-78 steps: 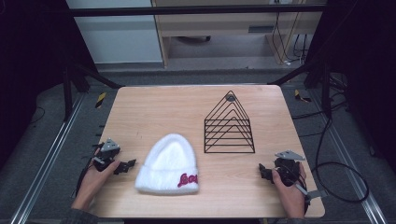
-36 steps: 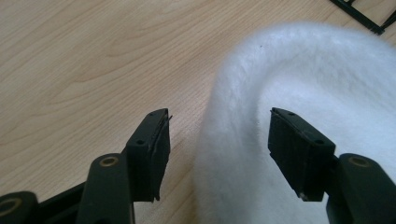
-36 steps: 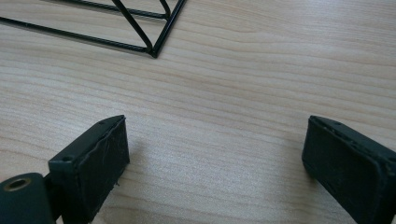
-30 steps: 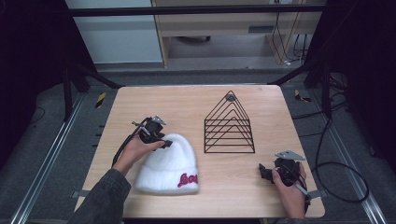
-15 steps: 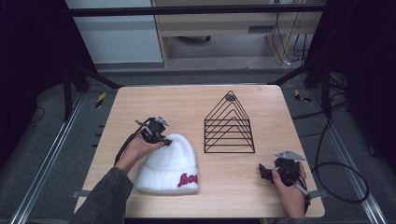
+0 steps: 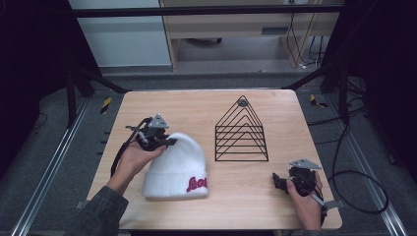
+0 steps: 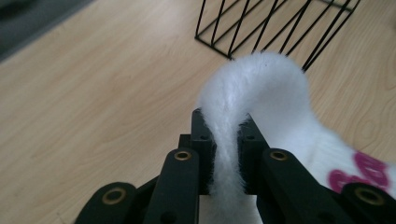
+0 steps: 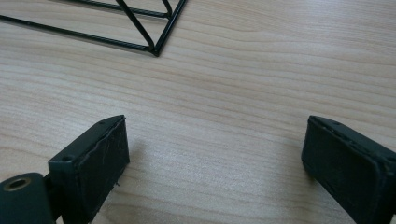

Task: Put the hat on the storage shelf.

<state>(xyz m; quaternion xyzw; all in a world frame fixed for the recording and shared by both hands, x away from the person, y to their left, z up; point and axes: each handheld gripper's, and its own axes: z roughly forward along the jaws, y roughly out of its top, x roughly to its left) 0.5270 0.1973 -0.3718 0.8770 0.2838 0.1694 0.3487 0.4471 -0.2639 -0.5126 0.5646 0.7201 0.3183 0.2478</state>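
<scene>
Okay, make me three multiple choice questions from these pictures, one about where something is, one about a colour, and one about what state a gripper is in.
1. Where does the black wire rack stand relative to the white beanie?
A. to its right, toward the far edge
B. on top of it
C. to its left

2. What colour is the lettering on the beanie?
A. blue
B. dark red
C. green

3. How do the jaws of the left gripper stand?
A. wide open above bare wood
B. shut on the rack
C. shut on a fold of the beanie

Answers: 1 A, the high view shows the rack right of the beanie. 2 B, the letters read dark red. 3 C, white knit is pinched between the jaws.
</scene>
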